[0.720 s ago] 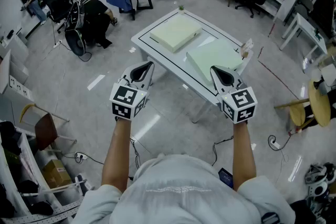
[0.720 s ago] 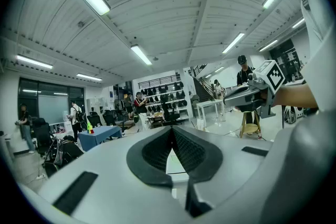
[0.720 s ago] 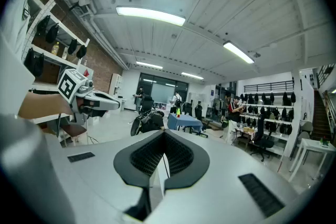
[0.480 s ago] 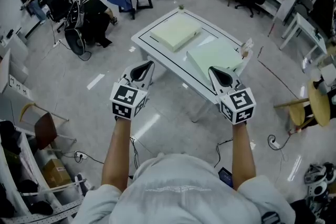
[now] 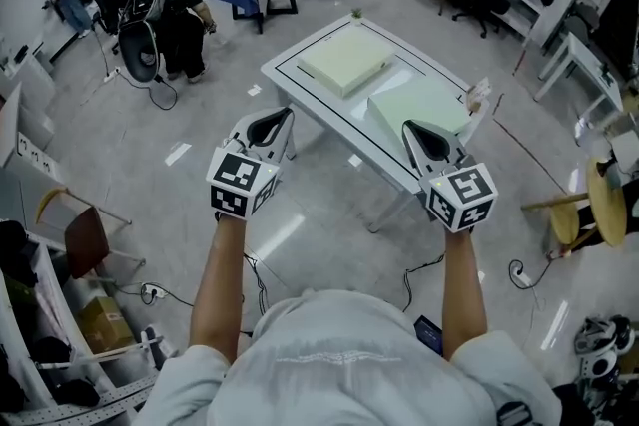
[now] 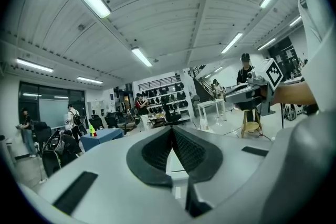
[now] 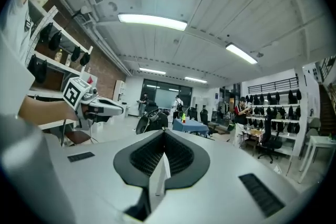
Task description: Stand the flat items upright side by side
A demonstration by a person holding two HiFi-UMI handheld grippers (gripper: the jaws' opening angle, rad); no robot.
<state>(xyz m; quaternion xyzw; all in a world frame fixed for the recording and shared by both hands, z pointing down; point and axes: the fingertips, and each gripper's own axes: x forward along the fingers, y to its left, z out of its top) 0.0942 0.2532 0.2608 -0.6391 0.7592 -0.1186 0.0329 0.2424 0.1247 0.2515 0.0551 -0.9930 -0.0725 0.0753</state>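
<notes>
Head view is showing the far pad (image 5: 344, 58) at twelve o'clock and the near pad (image 5: 414, 103) at one o'clock, both lying flat on the table (image 5: 329, 110). Left gripper (image 5: 275, 123) and right gripper (image 5: 419, 137) are hovering, jaws pressed together, empty; all the standing is waiting.

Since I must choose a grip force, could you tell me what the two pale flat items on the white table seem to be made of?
The far slab and the near slab: pale green, matte, no glare, thick with crisp edges; likely foam or board, too distant to be sure. The table: white top with a sheen; perhaps laminate.
</notes>
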